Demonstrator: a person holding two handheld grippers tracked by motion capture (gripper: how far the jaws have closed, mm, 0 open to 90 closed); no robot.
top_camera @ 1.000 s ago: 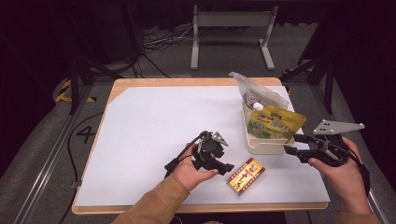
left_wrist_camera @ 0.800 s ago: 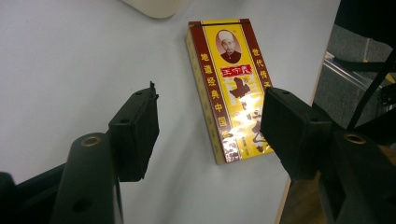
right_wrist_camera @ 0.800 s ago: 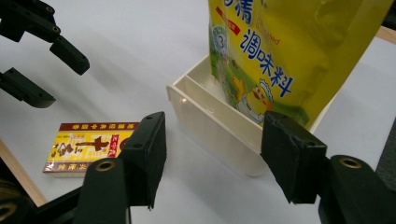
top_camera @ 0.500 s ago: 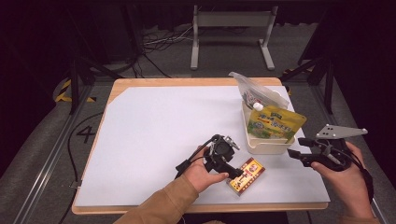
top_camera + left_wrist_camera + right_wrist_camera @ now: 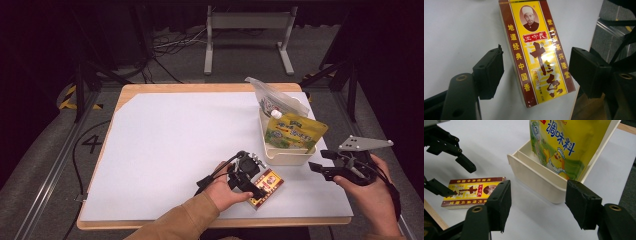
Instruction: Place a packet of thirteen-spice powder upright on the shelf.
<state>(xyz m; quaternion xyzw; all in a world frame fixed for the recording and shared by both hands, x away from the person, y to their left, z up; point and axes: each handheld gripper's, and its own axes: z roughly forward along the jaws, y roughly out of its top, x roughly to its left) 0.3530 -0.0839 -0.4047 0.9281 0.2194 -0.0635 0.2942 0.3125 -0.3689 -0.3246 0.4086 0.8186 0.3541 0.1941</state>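
the desk carries a white sheet that covers nearly all of its wooden top. toward its right side stands a cream tray, divided inside, with a yellow seasoning pouch standing in it and a clear plastic bag behind that. the right gripper hangs off the desk's right edge, level with the tray's near corner, released, its jaws wide apart with nothing between them; they have just been opening a little further. in the right gripper view the tray wall sits between and beyond the pads, well clear of both. the left gripper is down at the near edge, over the small red and yellow spice box, which lies flat on the sheet just in front of the tray. its jaws have just been opening and now straddle the box, the pads standing off from both long sides, so the box is not gripped.
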